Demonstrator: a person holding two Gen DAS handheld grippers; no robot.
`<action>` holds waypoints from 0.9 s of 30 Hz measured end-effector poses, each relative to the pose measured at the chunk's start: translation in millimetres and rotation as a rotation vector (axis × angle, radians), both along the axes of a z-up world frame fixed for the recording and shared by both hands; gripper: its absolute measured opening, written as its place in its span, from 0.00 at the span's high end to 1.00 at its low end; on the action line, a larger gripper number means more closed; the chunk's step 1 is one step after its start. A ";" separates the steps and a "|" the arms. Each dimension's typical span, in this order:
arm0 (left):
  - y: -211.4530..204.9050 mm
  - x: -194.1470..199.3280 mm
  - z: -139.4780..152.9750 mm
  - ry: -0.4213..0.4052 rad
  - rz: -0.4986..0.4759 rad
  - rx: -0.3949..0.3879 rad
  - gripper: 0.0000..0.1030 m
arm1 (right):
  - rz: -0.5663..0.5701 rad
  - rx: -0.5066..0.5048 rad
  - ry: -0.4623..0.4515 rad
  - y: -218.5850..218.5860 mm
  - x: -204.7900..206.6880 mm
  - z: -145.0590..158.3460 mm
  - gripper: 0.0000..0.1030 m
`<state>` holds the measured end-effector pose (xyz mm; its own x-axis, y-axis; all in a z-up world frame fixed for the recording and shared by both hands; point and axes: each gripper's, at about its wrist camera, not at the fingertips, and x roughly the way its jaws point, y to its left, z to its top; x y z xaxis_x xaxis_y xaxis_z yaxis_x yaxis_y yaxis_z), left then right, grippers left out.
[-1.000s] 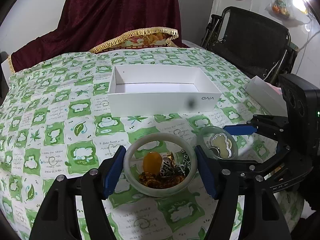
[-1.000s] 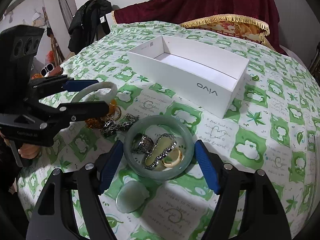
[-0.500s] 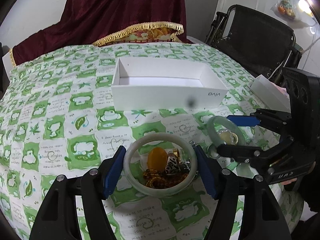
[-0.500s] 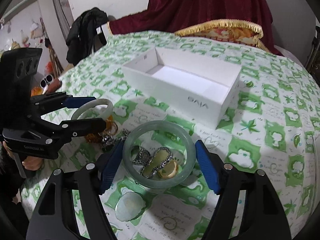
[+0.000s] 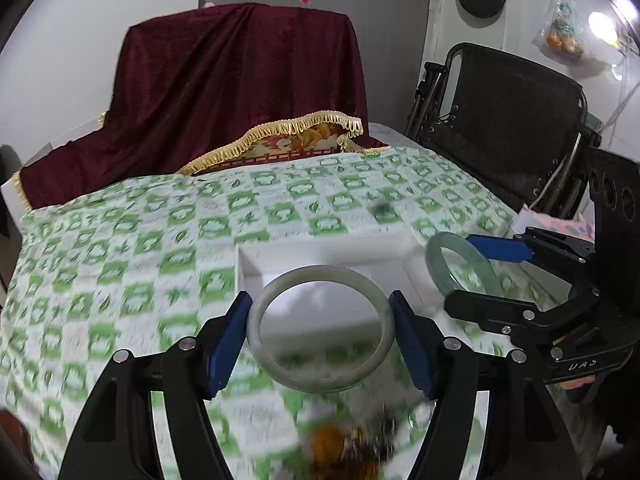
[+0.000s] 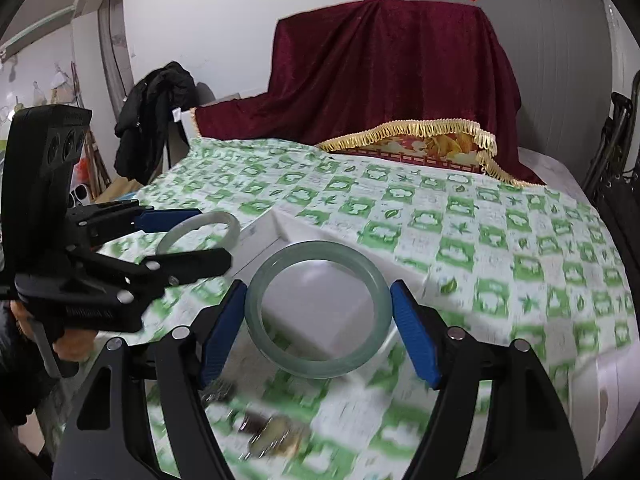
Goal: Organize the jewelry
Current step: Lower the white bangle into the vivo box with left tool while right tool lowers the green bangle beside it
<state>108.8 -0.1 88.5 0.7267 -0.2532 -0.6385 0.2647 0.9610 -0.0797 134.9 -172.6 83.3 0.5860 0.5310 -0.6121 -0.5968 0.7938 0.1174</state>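
Each gripper's jaws clamp a bangle, the left gripper (image 5: 320, 334) a pale bangle (image 5: 320, 328) and the right gripper (image 6: 318, 330) a green bangle (image 6: 318, 308), both raised over the white box (image 5: 320, 254), which looks empty, while small jewelry (image 5: 352, 446) lies unsorted on the bed before the box.

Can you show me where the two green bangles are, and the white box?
Pale bangle (image 5: 320, 328), left wrist view, lower rim.
Greener bangle (image 6: 318, 312), right wrist view, lower rim.
White box (image 5: 332, 252), left wrist view, far wall.
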 end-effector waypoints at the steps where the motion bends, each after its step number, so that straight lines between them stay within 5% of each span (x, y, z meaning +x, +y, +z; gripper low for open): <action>1: -1.0 7.9 -1.4 0.003 0.003 0.006 0.32 | -0.008 -0.012 0.001 2.5 5.3 -3.1 0.32; 11: -6.0 63.4 -37.7 0.101 0.018 0.039 0.32 | -0.022 -0.076 0.072 15.6 43.7 -37.1 0.31; 16: -9.3 63.0 -43.2 0.096 0.029 0.060 0.32 | -0.041 -0.019 0.065 4.6 44.2 -33.1 0.31; 23: 9.7 46.4 -22.2 0.042 0.065 -0.014 0.24 | -0.104 0.073 0.098 -26.2 42.4 -22.4 0.31; 27: 29.7 37.4 -30.4 0.078 0.090 -0.059 0.23 | -0.105 0.119 0.175 -40.6 37.6 -32.3 0.31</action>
